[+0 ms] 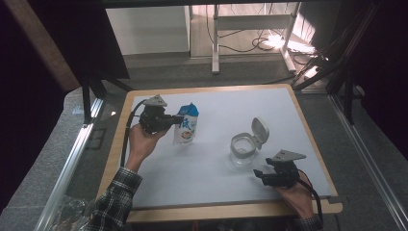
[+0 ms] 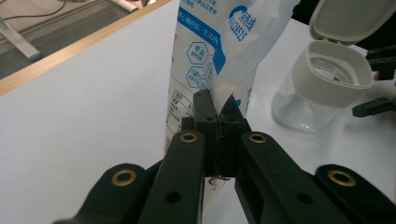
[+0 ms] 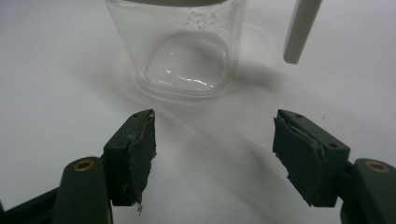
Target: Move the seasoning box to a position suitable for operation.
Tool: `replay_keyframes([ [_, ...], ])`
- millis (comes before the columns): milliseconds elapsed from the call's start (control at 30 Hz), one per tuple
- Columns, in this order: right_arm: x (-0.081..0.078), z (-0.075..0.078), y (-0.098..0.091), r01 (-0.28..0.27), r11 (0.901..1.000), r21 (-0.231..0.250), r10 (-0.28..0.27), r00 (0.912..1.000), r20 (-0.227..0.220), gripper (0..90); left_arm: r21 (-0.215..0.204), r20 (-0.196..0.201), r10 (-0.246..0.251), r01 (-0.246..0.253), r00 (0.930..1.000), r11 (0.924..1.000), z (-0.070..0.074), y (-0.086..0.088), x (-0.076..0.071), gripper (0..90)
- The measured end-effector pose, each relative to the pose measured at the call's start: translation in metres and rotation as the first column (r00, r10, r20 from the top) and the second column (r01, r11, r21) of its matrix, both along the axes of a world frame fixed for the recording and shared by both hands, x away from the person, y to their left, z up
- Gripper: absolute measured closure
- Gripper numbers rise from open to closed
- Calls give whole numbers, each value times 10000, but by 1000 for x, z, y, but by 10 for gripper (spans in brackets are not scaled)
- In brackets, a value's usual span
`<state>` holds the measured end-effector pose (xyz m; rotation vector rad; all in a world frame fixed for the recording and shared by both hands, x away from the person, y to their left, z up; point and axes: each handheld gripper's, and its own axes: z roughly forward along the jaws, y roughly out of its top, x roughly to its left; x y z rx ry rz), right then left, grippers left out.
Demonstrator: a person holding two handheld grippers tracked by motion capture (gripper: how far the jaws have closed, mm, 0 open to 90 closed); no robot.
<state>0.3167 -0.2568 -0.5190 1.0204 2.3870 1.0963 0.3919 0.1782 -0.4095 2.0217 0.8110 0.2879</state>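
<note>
Left gripper clamped on upright pouch; open-lidded jar to its right, just beyond gaping, empty right gripper.

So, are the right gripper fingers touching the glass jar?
Apart. The right gripper view shows bare table between the open right gripper fingers and the glass jar.

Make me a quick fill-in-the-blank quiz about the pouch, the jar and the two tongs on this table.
1. The left tongs are clamped on the blue and white ____.
2. The flip lid of the glass jar stands ____.
3. The right tongs have jaws that are ____, with nothing between them.
4. The jar sits on a white mat framed by a ____ table edge.

Missing words: pouch; open; open; wooden
</note>
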Motion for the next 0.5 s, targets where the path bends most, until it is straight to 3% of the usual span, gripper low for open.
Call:
replay_keyframes([
  [500,-8,1,8,-415,9991,21,415,9991,-59,307,-181,41,-424,424,9991,9989,5,-13,-21,899],
])
